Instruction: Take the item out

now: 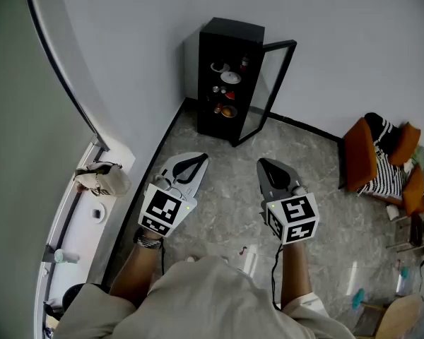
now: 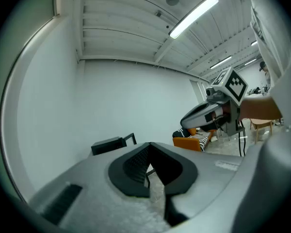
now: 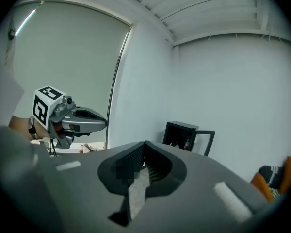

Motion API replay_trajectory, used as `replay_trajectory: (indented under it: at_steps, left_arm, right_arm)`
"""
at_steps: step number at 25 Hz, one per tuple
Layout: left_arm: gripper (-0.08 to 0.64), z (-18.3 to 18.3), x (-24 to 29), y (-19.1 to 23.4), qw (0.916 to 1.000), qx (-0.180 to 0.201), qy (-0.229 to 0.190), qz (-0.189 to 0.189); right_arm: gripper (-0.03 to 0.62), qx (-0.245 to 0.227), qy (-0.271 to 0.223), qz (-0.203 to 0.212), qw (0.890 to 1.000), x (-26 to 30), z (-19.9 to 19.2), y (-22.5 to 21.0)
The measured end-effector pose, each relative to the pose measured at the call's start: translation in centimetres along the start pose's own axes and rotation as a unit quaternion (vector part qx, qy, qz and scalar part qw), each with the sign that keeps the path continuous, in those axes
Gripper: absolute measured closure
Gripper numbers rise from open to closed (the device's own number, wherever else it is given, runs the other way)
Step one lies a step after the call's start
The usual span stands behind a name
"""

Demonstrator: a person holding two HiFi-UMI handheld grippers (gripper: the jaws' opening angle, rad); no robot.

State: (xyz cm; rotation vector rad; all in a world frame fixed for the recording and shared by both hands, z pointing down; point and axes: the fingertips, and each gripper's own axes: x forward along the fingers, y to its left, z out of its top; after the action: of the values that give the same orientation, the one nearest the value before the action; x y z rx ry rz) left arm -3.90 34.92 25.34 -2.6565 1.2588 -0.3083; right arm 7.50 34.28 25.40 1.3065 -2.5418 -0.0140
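The left gripper [image 1: 196, 159] and right gripper [image 1: 264, 163] are hovering pressed together, empty, over open floor [image 1: 226, 189]; the far cabinet [image 1: 206, 83] is standing open, holding dishes [image 1: 228, 77].

No words, numbers or brand names can be read anywhere. The marker cube [image 1: 161, 212] on the left tongs [image 1: 196, 161] and the one on the right tongs [image 1: 266, 165] bear only black-and-white square patterns.

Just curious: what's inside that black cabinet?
The cabinet has its door open. On its shelves: a white dish, something orange lower down, other bits too small to name. Below that, too dark to tell.
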Motion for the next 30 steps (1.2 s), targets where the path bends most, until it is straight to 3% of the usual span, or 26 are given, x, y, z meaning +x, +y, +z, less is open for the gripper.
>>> replay_trajectory:
  at_steps: [3, 7, 13, 19, 30]
  left_arm:
    - [0.555, 0.2, 0.4, -0.5, 1.0000, 0.001, -0.001, -0.002]
    - [0.555, 0.3, 0.9, -1.0, 1.0000, 0.000, -0.001, -0.005]
    - [0.555, 0.2, 1.8, -1.9, 1.0000, -0.008, 0.001, -0.006]
    - [0.555, 0.4, 3.4, -2.9, 0.9999, -0.011, 0.005, -0.001]
    - [0.555, 0.9, 7.4, -6.3, 0.9993, -0.025, 0.016, 0.022]
  right_arm:
    - [0.584, 0.001, -0.004, -0.002, 1.000, -0.3, -0.2, -0.3]
    - [0.584, -0.042, -0.009, -0.030, 0.999, -0.5, -0.2, -0.9]
    - [0.584, 0.048, -0.055, -0.005, 0.997, -0.9, 0.2, -2.0]
    - [0.584, 0.065, -0.051, 0.013, 0.996, -1.5, -0.5, -4.2]
    - [0.584, 0.050, -0.058, 0.054, 0.996, -2.8, -2.7, -8.6]
